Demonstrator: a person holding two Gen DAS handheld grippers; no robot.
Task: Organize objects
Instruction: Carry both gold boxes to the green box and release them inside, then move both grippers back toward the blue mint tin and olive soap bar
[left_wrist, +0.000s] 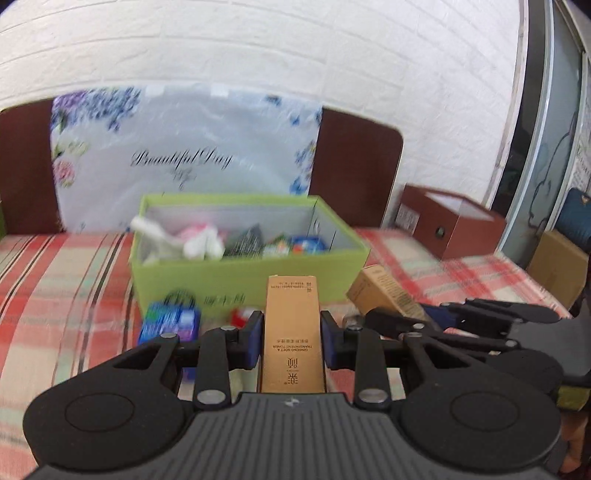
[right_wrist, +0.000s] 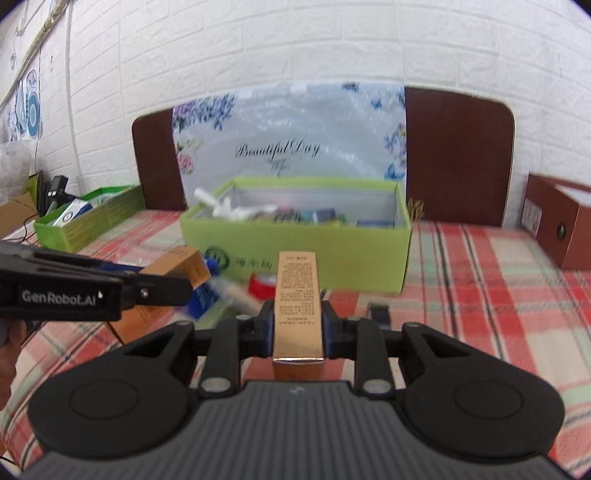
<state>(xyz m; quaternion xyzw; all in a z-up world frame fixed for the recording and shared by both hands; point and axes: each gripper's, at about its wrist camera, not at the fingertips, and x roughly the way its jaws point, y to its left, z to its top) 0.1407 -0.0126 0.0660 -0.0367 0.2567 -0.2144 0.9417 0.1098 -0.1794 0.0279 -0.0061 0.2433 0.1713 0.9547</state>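
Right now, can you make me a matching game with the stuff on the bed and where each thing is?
Things:
1. gold toner box
2. white soft toy
3. blue packet
4. brown box

Places:
A. on the plaid bedspread, in front of the green box
B. inside the green box
C. pinched in the left claw
D. far right, beside the headboard

Pairs: 1-C, 2-B, 3-A, 4-D

left tool (left_wrist: 291, 341) clamping gold carton (left_wrist: 291, 332) (upright), green box (left_wrist: 247, 254) beyond
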